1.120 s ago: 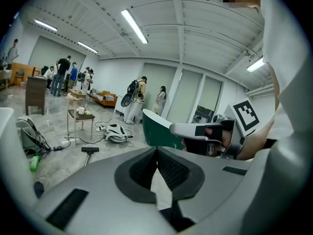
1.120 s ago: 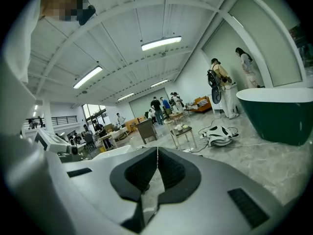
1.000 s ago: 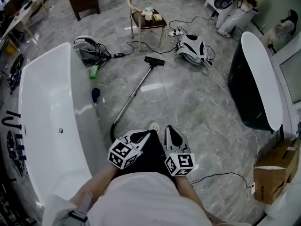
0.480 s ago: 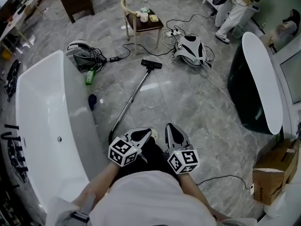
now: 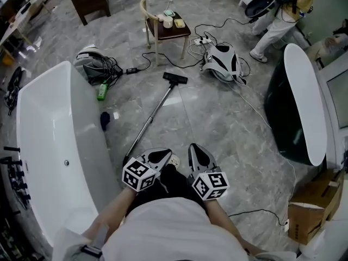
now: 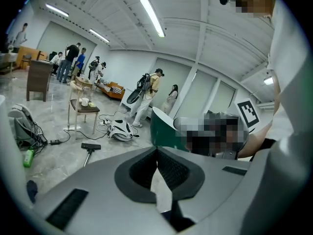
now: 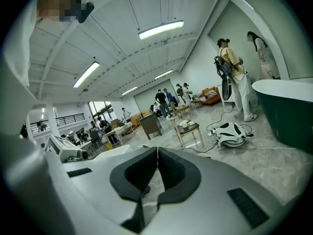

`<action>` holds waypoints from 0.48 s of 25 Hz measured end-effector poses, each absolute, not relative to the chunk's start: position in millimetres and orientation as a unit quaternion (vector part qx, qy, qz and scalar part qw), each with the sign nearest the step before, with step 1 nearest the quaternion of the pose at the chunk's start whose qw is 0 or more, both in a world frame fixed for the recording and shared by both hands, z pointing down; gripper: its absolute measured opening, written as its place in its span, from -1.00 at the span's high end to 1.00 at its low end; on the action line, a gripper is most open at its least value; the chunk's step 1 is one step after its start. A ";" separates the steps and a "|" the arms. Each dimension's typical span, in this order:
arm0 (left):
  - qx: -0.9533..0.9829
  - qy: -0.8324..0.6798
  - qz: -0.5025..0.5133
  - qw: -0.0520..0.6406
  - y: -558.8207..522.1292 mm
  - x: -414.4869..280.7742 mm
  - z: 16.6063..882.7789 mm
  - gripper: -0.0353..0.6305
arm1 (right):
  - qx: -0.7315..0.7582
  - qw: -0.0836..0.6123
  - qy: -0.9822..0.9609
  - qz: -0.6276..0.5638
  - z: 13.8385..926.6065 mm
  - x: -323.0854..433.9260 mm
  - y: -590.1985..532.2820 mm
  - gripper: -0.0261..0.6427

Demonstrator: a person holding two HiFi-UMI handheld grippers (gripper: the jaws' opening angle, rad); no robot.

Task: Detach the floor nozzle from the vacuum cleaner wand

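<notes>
A black floor nozzle (image 5: 175, 79) lies on the grey marble floor, joined to a long metal wand (image 5: 149, 119) that slants down-left toward me. The nozzle also shows small in the left gripper view (image 6: 91, 146). My left gripper (image 5: 162, 156) and right gripper (image 5: 196, 154) are held side by side close to my body, both shut with nothing between the jaws, well short of the nozzle. The wand's near end lies just left of the left gripper.
A white bathtub (image 5: 51, 145) stands at the left, a dark green tub (image 5: 296, 102) at the right. A chair (image 5: 163, 29), a vacuum body (image 5: 223, 56) with cables, a cardboard box (image 5: 307, 216) and a standing person (image 5: 277, 15) are around.
The view has advanced across the floor: the nozzle and wand sit slightly lower and closer in the head view. Both grippers stay shut, held together in front of me.
</notes>
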State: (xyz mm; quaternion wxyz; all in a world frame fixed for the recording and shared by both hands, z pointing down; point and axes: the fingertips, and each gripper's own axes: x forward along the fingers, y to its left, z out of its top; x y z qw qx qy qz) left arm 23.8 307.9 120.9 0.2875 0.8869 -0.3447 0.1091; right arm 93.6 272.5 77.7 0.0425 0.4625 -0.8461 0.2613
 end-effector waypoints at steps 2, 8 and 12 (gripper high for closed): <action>0.888 -0.341 0.110 0.288 299.3 29.2 124.9 0.87 | 0.450 0.045 -0.845 0.287 87.9 95.5 265.1 0.87; 0.891 -0.345 0.106 0.275 271.7 42.9 128.7 0.87 | 0.433 0.028 -0.849 0.300 93.8 105.2 234.3 0.87; 0.886 -0.383 0.081 0.248 255.0 38.2 116.6 0.87 | 0.435 -0.006 -0.835 0.336 92.5 113.9 216.9 0.87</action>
